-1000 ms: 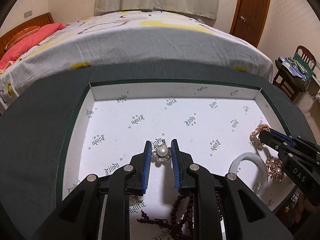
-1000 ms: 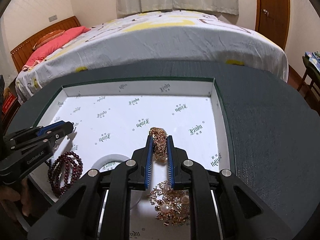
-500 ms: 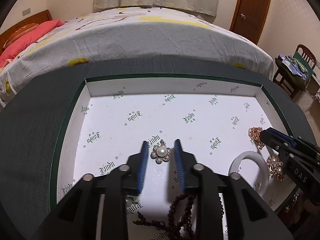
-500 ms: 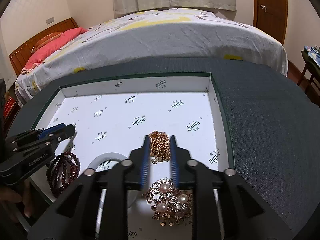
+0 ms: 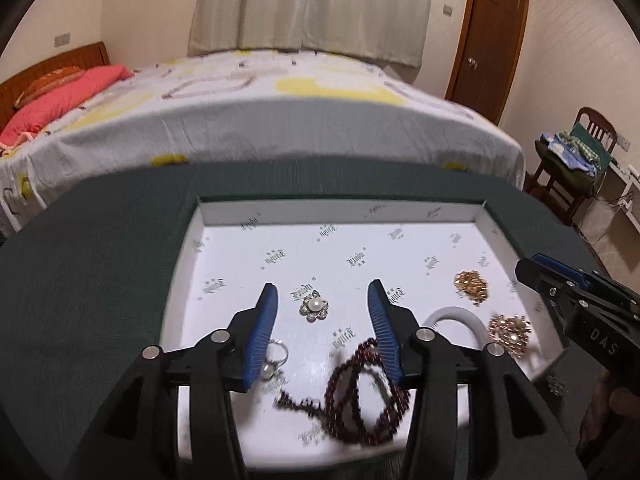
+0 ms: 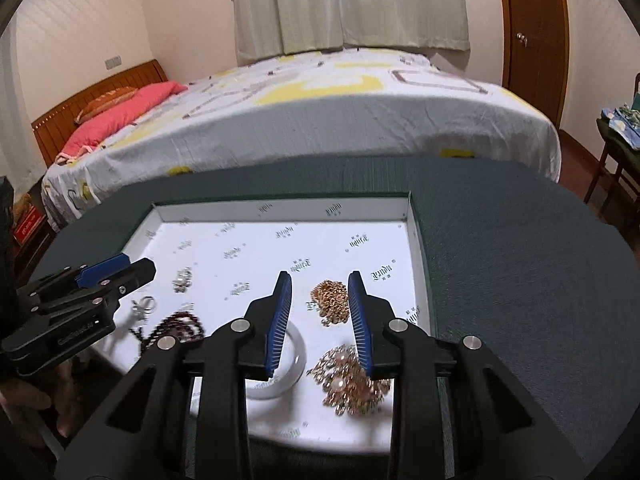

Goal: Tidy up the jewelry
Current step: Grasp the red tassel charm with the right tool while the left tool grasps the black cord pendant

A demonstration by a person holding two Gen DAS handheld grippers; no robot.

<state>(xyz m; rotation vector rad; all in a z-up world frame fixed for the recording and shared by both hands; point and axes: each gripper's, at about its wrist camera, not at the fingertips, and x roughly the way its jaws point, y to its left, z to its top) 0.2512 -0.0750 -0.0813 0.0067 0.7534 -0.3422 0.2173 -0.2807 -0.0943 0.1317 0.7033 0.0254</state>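
The left hand-held gripper [image 5: 322, 302] is opening with nothing gripped, its fingers hovering either side of the pearl flower brooch [image 5: 314, 307] lying in the white tray [image 5: 340, 210]; the right hand-held gripper [image 6: 320, 294] is standing released above the gold chain [image 6: 332, 300]; nearer are lying a dark bead bracelet [image 5: 360, 396], a white bangle [image 5: 460, 318] and a ring [image 5: 278, 350]; the tray is sitting on the dark surface [image 6: 520, 264].
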